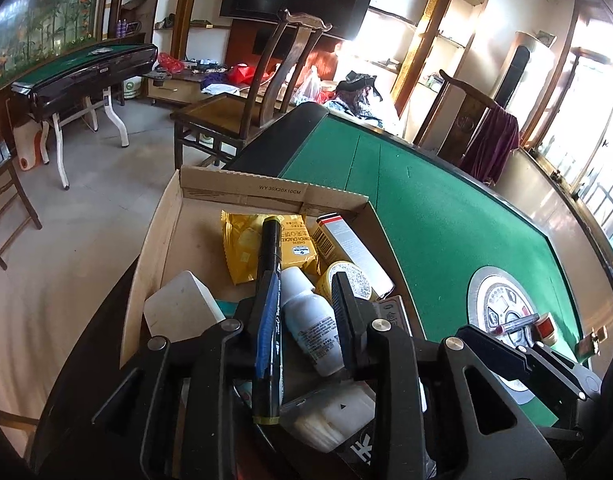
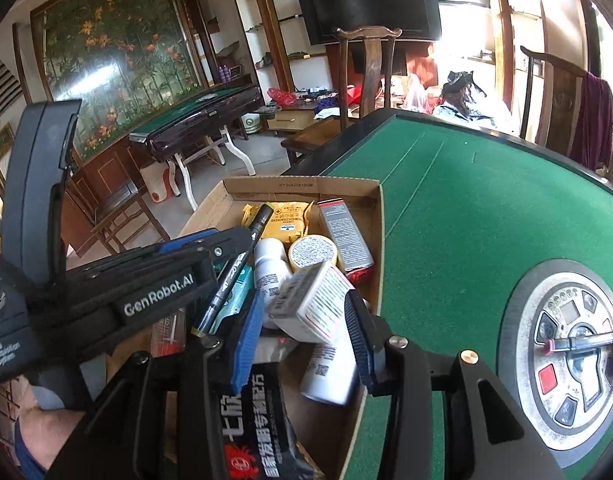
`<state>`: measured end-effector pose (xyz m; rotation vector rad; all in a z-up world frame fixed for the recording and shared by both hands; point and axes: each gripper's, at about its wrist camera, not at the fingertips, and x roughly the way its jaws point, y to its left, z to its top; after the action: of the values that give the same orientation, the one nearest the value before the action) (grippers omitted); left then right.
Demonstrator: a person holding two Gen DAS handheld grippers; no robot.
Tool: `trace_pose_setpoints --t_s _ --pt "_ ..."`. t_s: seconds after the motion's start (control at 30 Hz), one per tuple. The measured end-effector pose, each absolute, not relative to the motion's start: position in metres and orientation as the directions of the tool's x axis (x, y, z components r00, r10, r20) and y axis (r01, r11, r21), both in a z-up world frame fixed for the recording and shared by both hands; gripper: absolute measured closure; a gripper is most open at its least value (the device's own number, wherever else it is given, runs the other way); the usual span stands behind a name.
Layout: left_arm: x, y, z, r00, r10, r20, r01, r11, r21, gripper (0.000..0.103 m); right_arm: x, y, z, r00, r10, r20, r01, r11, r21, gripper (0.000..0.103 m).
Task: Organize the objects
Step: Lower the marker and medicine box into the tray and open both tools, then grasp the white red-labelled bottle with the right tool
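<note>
1. Black plastic fills the foreground of both wrist views. The right gripper (image 2: 306,298) stands part-open around a tilted white pillbox (image 2: 318,300). A gap shows at the blue pad (image 2: 248,340), so it looks let go rather than pinched; the far pad's contact is hard to read.
2. The left gripper (image 1: 305,280) is narrowly open. A black marker (image 1: 271,248) leans along one finger (image 1: 268,320) while the other stands clear of it, probably freshly laid down.
3. Both claws hang over the cardboard carton (image 1: 242,192), where the sorted things pile up: a white bottle (image 1: 314,320), a yellow cracker packet (image 1: 242,248), a round tin (image 1: 348,276) and a black sachet (image 2: 254,420). The grippers hide the lower layers.
4. The carton sits at the edge of the green felt table (image 1: 446,220), within easy reach.
5. Farther right, a lipstick (image 2: 578,342) lies across the table's centre dial (image 2: 526,320), seemingly not yet collected; the picture edge crops the dial.
6. Beyond, a wooden chair (image 1: 282,72) stands before glare that washes out the shelves.
</note>
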<state>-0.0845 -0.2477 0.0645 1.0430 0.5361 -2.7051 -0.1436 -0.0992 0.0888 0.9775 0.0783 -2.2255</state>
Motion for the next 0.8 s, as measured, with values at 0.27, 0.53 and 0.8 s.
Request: trace_pose_setpoints --t_s 0.27,0.53,0.8 --pt "-0.079 -0.208 0.079 -0.784 0.034 -0.62 0.145 -0.961 -0.237 0.076 -0.157 0.025 0.093 -0.58 -0.479 -0.659 0.484 -0.853 0.194 0.061" --pt "-0.075 -0.142 0.082 -0.758 0.246 -0.604 -0.116 -0.962 -0.246 0.066 -0.207 0.159 0.07 -0.662 -0.182 -0.727 0.247 -0.969 0.017 0.046" --pt "-0.079 -0.115 0.073 -0.714 0.287 -0.639 -0.19 -0.957 -0.217 0.067 -0.239 0.178 0.046 -0.643 -0.198 -0.74 0.234 -0.971 0.056 0.046"
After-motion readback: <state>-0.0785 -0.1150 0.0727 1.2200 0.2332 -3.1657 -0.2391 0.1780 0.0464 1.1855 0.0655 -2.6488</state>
